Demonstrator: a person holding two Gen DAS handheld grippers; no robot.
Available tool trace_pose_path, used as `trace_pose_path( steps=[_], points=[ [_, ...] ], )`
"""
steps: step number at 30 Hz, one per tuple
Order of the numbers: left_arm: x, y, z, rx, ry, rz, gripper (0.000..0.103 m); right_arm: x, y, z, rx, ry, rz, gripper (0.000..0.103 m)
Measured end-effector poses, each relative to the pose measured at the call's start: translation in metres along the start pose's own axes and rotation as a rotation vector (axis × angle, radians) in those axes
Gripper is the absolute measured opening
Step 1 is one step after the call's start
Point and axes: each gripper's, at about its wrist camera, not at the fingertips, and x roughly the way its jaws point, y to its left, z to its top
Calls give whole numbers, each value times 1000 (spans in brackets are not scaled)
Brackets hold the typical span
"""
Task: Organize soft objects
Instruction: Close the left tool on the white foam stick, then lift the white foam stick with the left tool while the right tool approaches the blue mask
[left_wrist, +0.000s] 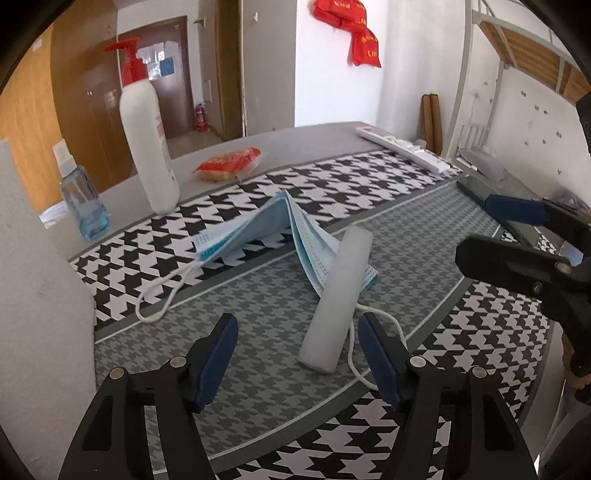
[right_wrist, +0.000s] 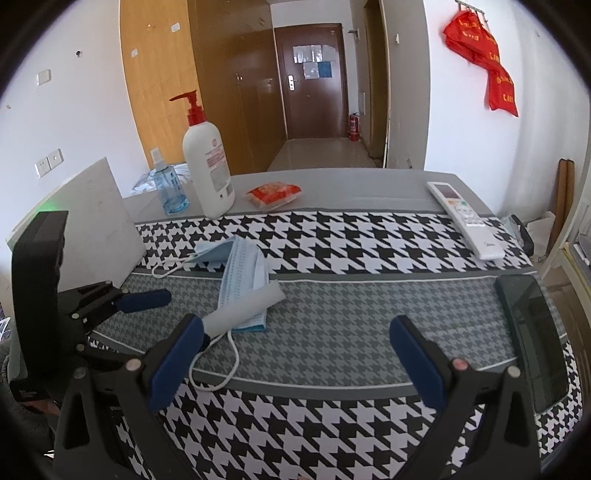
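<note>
Blue face mask (left_wrist: 255, 229), tented mid-mat, pinned by white foam bar (left_wrist: 338, 299) at 4 o'clock. Likely light, limp; pinch fold ridge. Left gripper (left_wrist: 297, 354), right gripper (right_wrist: 295, 354): both agape, empty.

A dormitory-style living room: a metal loft bed frame (left_wrist: 517, 55) with wooden slats stands by the wall, a brown entry door (right_wrist: 314, 81) with a fire extinguisher (right_wrist: 354, 127) beside it closes a short hallway, and wooden wardrobes (right_wrist: 162, 74) line one side.
</note>
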Motion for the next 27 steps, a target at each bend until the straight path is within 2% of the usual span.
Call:
trace_pose_path(
  steps=[4,10,14,19,21,27],
  points=[
    [3,0,0,-1,14,-5,60,1,1,-1,-5,8,-1,102],
    [9,-3,0,7,34,0,54,2,0,-1,2,10,2,102],
    [9,-9,0,29,32,-7,44,2,1,-1,1,8,5,102],
    [13,-19,1,72,42,-19,43,2,0,-2,6,7,3,102],
    [13,-19,1,71,41,-29,25,1,-1,-2,9,6,4,102],
    [8,-20,-1,74,32,-29,20,-4,-2,-2,8,1,-7,102]
  ],
)
